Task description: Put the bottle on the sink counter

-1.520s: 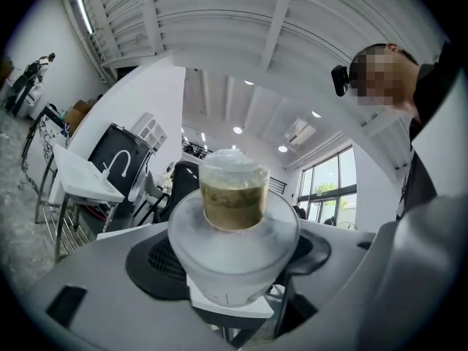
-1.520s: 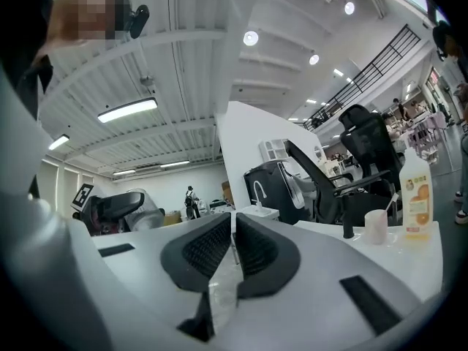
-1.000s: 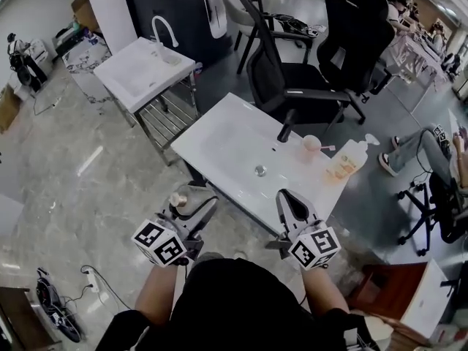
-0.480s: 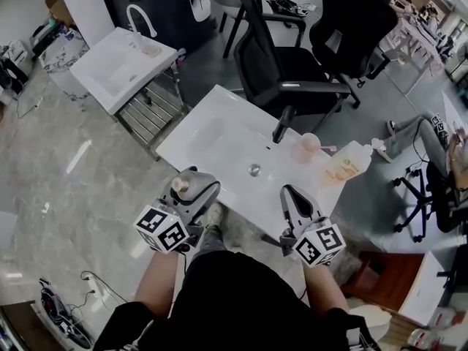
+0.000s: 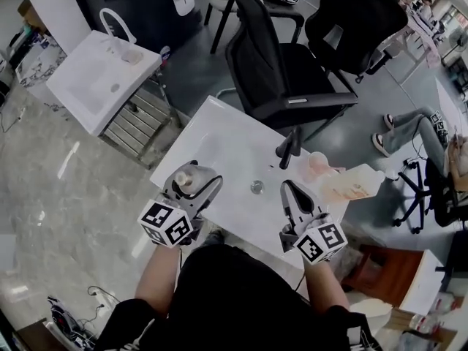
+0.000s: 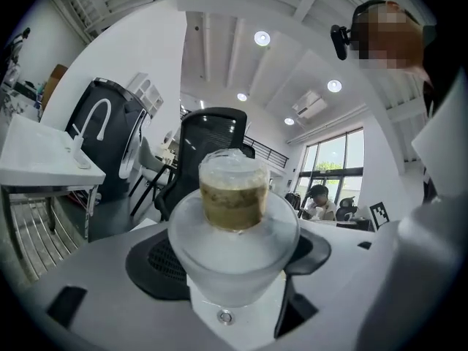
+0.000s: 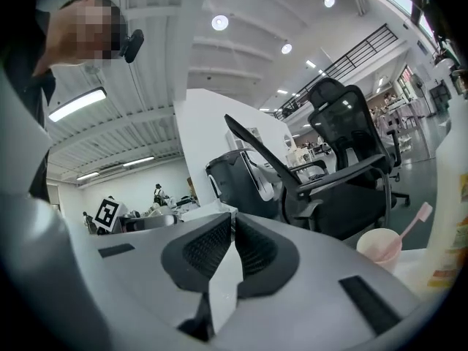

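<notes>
— Where's the bottle [image 6: 232, 214]?
— Pinched in the left gripper [image 5: 196, 180] jaws, by the white sink surface's [image 5: 223, 145] near edge.
— The right gripper [image 5: 289, 194]?
— Jaws pressed together, empty.

In the head view the left hand-held gripper [image 5: 196, 179] covers most of the bottle [image 5: 187, 180], and only its cap end shows. The near edge of the surface [image 5: 219, 141] is hidden behind that gripper, the right hand-held gripper [image 5: 287, 189] and the person's body. At the surface's right edge the pump bottle [image 5: 352, 184] and the pink cup [image 5: 316, 168] are smeared by blur, and the label is unreadable. In the right gripper view the pump bottle [image 7: 453, 203] is cut off by the picture's right edge.
</notes>
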The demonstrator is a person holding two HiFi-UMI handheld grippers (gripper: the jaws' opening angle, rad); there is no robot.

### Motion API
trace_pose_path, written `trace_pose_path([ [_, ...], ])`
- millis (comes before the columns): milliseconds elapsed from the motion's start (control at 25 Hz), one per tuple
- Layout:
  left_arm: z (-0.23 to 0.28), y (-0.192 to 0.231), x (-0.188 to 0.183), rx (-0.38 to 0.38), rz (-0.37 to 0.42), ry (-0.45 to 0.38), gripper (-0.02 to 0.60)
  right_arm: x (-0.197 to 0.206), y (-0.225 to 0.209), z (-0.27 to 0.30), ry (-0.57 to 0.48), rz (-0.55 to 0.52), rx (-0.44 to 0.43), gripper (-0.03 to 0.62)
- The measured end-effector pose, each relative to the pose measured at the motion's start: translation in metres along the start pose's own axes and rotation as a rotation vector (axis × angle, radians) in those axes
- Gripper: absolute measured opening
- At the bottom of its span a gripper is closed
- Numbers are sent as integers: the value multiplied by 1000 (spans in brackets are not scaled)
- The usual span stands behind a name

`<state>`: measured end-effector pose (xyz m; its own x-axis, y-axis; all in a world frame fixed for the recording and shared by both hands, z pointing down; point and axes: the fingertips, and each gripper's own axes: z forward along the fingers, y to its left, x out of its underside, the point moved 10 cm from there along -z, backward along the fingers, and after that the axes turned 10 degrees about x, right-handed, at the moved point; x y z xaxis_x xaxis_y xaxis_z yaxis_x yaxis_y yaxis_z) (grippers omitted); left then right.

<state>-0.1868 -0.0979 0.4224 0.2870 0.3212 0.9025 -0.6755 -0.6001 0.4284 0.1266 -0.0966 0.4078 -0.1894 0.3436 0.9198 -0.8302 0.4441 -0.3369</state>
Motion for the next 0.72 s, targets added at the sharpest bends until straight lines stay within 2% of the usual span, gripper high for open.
trace_pose_path([
  [320,35,64,3,25,-19,104,351,17,12,44,85,-41,52,34],
  [560,67,108,20,12,-41,178,351,32,19,63,136,-13,81,34],
  [720,84,126,28,35,-26,240,351,38,21,66,158,-14,126,34],
])
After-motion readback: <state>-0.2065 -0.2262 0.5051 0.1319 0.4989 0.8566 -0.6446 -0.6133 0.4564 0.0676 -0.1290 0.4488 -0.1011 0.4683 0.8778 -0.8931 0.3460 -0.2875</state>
